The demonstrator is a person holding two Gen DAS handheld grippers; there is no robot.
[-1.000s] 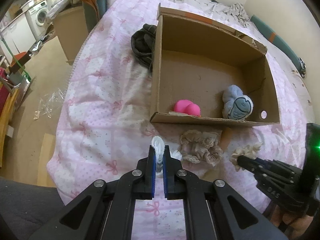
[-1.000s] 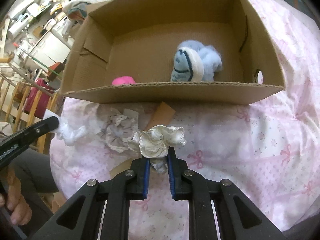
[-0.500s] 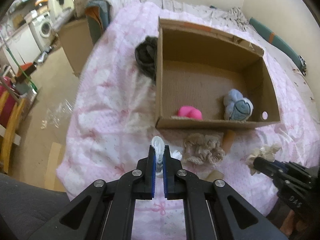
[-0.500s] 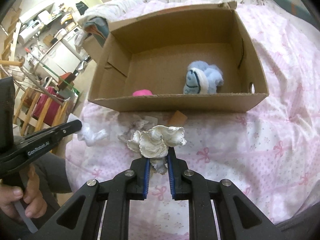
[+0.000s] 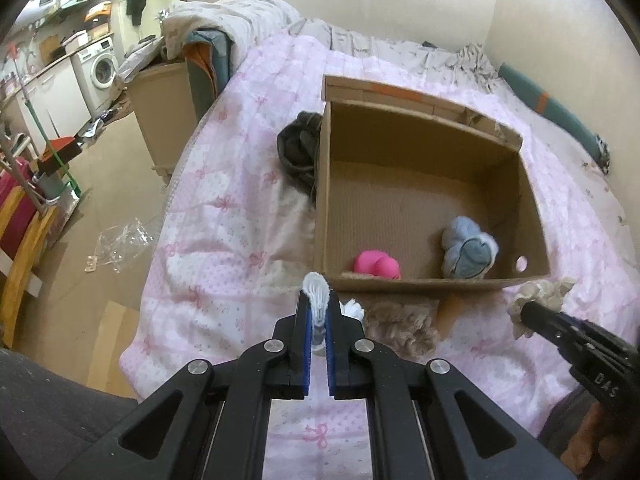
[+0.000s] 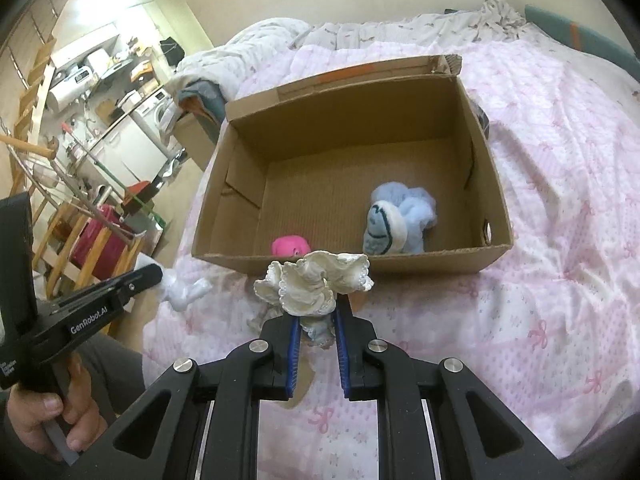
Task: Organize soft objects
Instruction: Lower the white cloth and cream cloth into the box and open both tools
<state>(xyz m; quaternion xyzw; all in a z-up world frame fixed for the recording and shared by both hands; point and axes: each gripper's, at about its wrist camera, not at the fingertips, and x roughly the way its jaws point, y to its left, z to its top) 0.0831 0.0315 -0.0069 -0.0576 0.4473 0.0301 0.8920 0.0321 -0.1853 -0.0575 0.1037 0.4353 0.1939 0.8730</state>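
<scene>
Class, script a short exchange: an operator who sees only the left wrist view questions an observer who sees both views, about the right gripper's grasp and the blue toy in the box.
Operator: I only see it side-on. Is the right gripper actually clamped on that cream scrunchie?
Observer: Yes. The right wrist view shows its blue pads pinching the scrunchie's lower folds, with the ruffles spilling above the tips.
Operator: And the blue plush in the cardboard box? It looks blurred to me.
Observer: It has a pale patch with a dark curved line, turned toward the box's near wall.
</scene>
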